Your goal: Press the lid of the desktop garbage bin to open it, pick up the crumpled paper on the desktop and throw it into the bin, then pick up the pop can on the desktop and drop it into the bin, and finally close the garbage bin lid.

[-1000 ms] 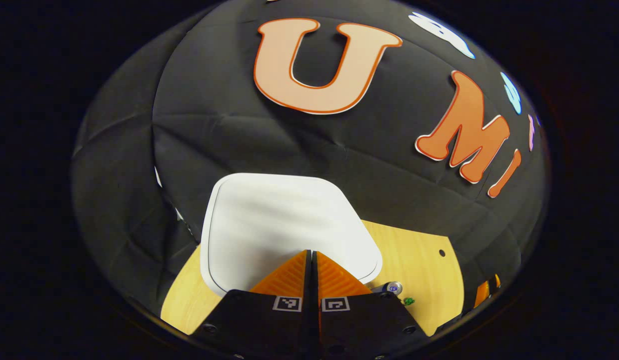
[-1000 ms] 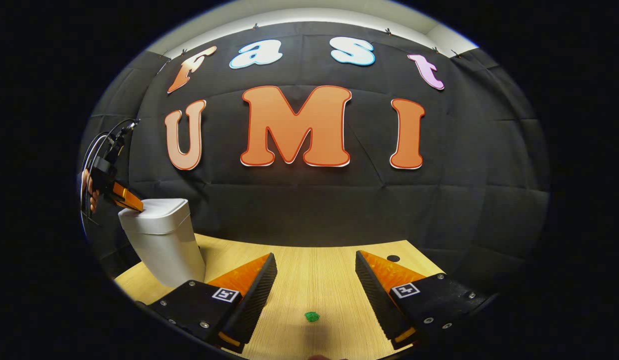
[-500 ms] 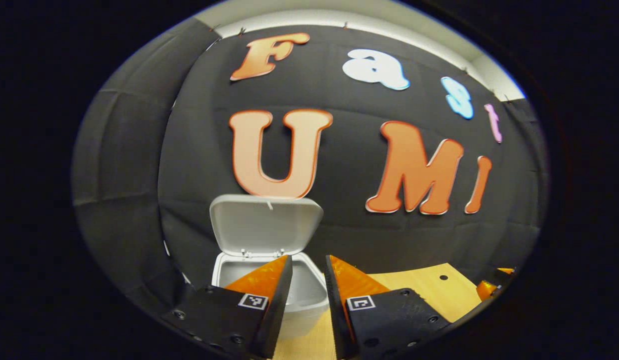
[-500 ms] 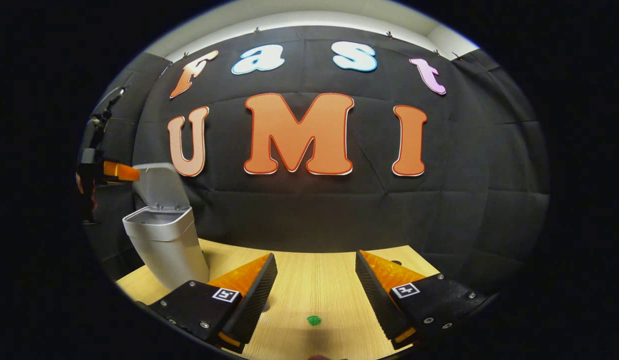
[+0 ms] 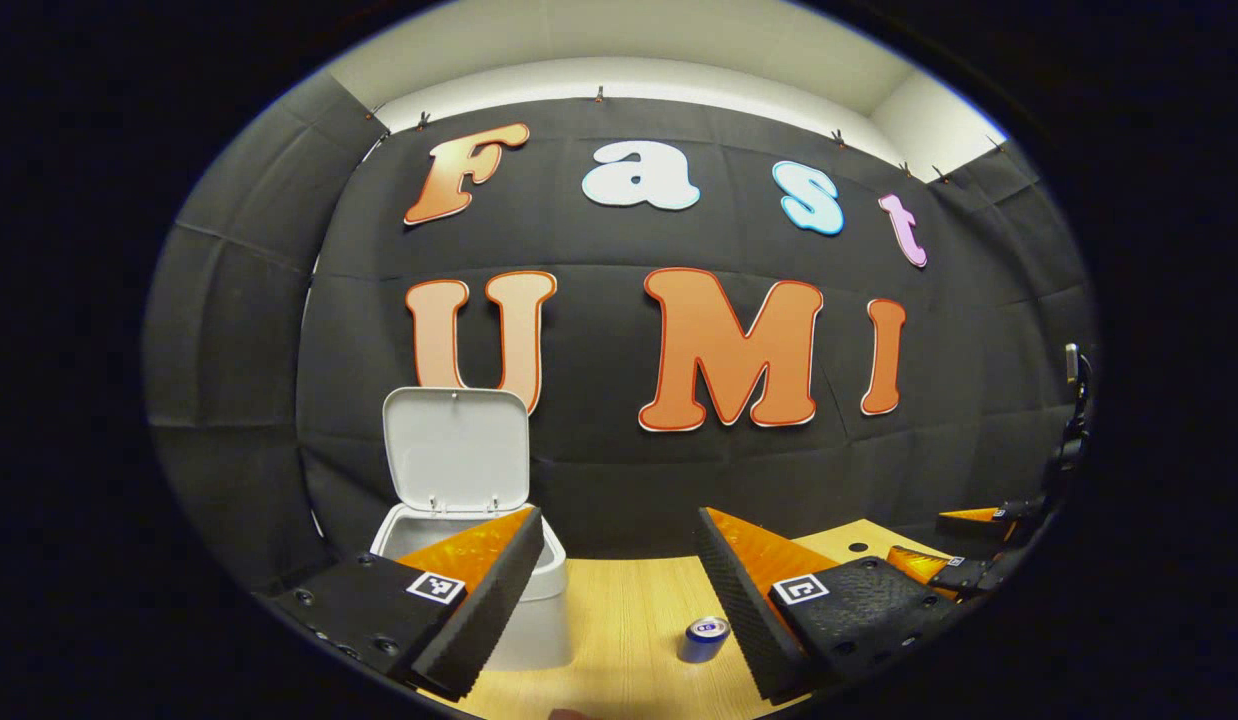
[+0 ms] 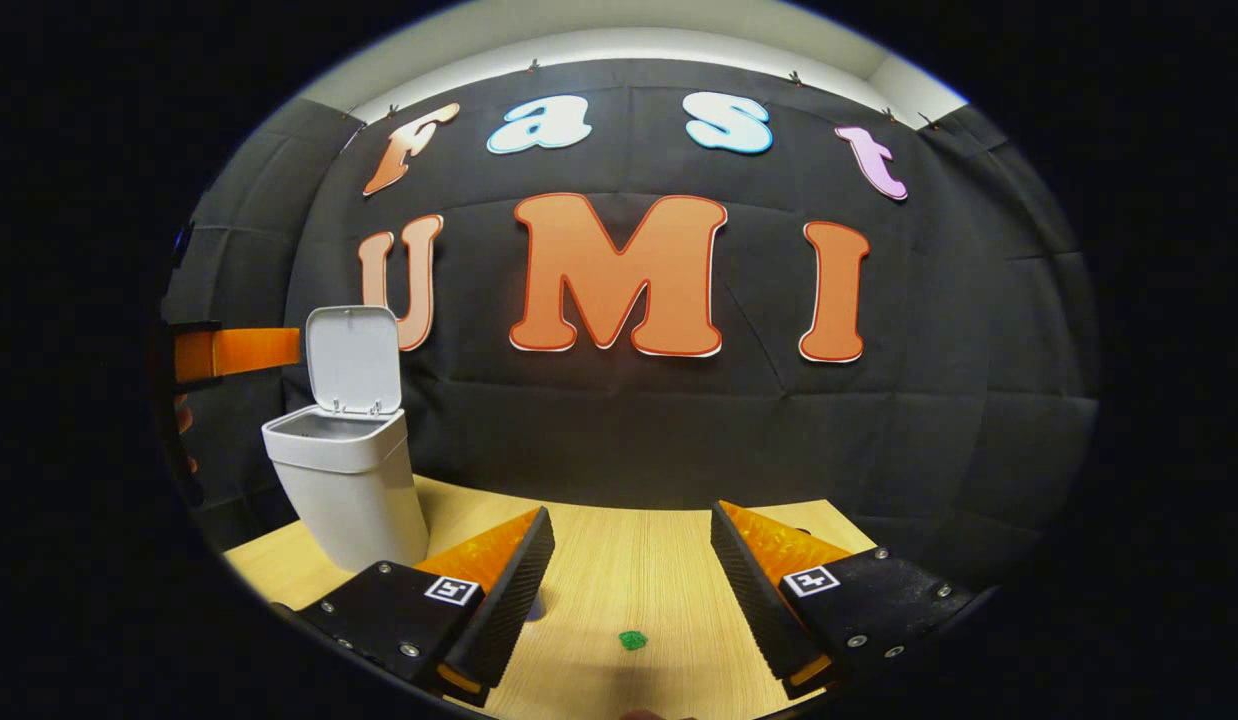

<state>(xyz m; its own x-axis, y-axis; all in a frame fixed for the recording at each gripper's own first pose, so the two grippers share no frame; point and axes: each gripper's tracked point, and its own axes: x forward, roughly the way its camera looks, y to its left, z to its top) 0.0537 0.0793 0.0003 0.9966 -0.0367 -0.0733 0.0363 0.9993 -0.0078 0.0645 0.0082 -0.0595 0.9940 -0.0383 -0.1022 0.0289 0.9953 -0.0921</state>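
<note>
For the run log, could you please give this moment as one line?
bin: lid up | pop can: on desk | left gripper: open, empty | right gripper: open, empty

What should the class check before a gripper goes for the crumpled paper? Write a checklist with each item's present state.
1. Bin lid stands upright, open: ok.
2. Garbage bin sits upright on the desktop: ok.
3. Left gripper open, holding nothing: ok.
4. Right gripper open, holding nothing: ok.
5. Crumpled paper located: cannot tell; a small green scrap lies between the right gripper's fingers, too small to identify.
6. Pop can lies on the desktop, waiting its turn: ok.
</note>
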